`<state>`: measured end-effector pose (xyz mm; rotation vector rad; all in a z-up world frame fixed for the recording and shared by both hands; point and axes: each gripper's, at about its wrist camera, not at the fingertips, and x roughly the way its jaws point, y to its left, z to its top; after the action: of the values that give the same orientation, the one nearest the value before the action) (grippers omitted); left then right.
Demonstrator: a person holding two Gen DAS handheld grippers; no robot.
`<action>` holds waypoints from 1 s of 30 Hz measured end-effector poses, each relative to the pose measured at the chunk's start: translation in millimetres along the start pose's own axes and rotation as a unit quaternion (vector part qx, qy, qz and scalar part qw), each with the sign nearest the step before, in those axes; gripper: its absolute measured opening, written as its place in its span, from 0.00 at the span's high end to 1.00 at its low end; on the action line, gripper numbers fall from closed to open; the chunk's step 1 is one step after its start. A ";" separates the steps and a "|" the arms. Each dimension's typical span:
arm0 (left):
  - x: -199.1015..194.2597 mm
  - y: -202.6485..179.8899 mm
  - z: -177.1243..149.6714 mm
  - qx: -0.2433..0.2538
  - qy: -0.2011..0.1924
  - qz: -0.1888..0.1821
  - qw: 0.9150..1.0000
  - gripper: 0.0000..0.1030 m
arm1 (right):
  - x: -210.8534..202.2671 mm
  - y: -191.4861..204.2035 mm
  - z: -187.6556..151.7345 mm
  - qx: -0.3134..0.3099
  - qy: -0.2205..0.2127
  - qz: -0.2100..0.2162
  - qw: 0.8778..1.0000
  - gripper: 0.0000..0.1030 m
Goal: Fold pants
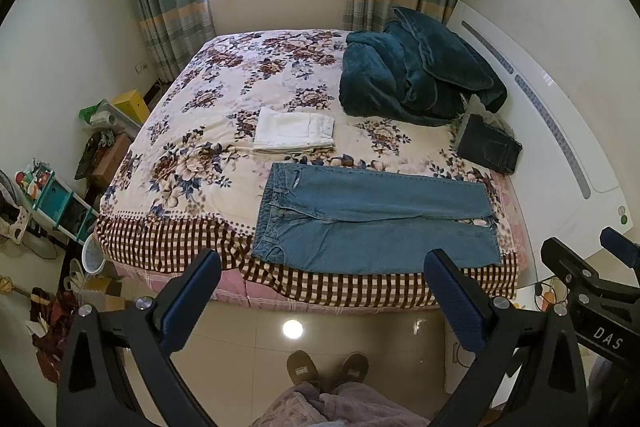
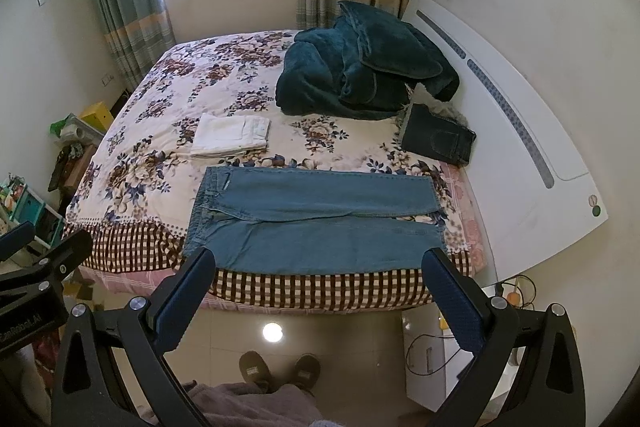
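Observation:
Light blue jeans point(image 1: 372, 219) lie flat along the near edge of the bed, waistband to the left, legs to the right; they also show in the right wrist view point(image 2: 316, 219). My left gripper point(image 1: 324, 267) is open and empty, held above the floor short of the bed edge. My right gripper point(image 2: 320, 265) is open and empty too, level with the bed's near edge, and its body shows at the right of the left wrist view point(image 1: 592, 279).
Folded white pants point(image 1: 294, 131) and folded dark jeans point(image 1: 490, 145) lie on the floral bedspread point(image 1: 208, 107). A teal blanket heap point(image 1: 416, 71) sits by the white headboard point(image 1: 560, 131). Clutter and a shelf point(image 1: 52, 199) stand left of the bed. The person's slippers point(image 1: 326, 367) are on the tile floor.

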<state>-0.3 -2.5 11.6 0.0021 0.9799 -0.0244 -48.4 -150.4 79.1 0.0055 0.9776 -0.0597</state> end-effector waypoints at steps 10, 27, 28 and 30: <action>0.9 2.0 -4.2 -0.002 0.000 -0.002 1.000 0.00 | -0.2 0.6 1.0 -0.002 0.000 0.000 1.000 0.00; 5.9 -2.0 -7.2 -0.005 0.001 -0.004 1.000 0.00 | -0.7 0.1 2.3 -0.001 0.000 0.001 1.000 0.00; 5.8 -1.3 -6.9 -0.005 0.002 -0.005 1.000 0.00 | -1.3 0.5 2.7 -0.002 0.000 0.001 1.000 0.00; 5.7 -0.9 -6.5 -0.005 0.002 -0.005 1.000 0.00 | -1.3 0.6 2.7 -0.002 -0.001 0.001 1.000 0.00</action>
<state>-2.5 -3.3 3.2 -0.0130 0.9835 -0.0287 -46.9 -149.9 81.7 0.0036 0.9763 -0.0558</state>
